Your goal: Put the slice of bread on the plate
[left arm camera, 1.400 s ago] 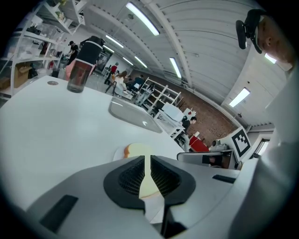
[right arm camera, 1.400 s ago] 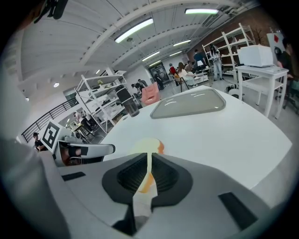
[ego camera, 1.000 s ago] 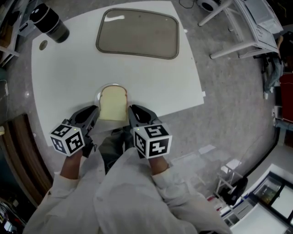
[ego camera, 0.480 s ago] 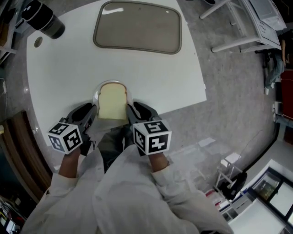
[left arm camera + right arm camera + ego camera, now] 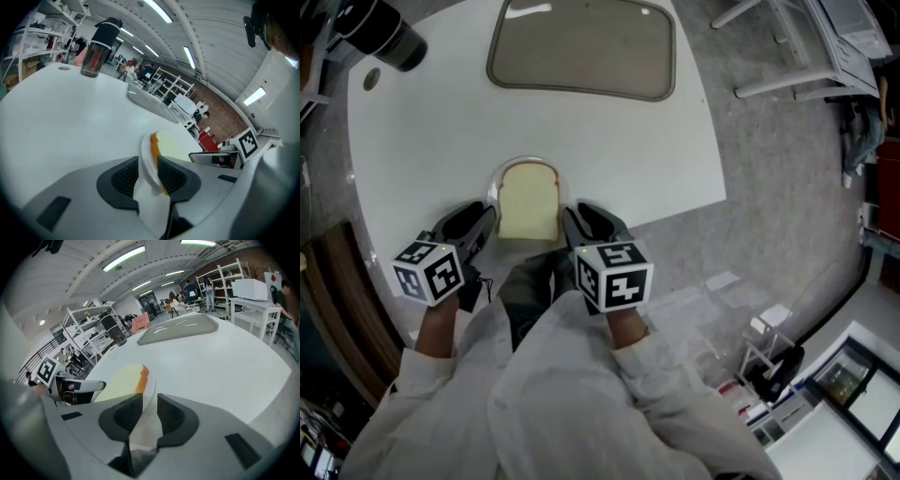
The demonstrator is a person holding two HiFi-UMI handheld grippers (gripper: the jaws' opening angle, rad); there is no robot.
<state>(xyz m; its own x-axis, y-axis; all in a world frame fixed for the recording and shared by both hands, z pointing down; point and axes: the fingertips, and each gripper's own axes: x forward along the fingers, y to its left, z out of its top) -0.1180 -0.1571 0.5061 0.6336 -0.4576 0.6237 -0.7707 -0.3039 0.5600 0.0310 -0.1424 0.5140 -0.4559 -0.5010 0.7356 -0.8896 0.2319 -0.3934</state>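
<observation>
A slice of bread [image 5: 528,206] lies on a small white plate [image 5: 496,183] at the near edge of the white table [image 5: 431,131]. My left gripper [image 5: 478,218] is at the plate's left rim and its jaws are opening. In the left gripper view the plate rim [image 5: 146,161] stands between the pads with a thin gap, beside the bread [image 5: 172,146]. My right gripper [image 5: 573,217] is at the right rim. There the plate rim [image 5: 149,397] fills the space between the pads, with the bread [image 5: 122,380] just past them.
A grey tray [image 5: 581,52] lies at the table's far side. A dark tumbler [image 5: 380,33] stands at the far left corner, with a small round hole [image 5: 369,80] near it. The table's front edge runs just under both grippers. Shelving and white tables stand around.
Both grippers and the plate with the bread have sunk toward the table. The left gripper has shifted slightly outward from the plate's rim.
</observation>
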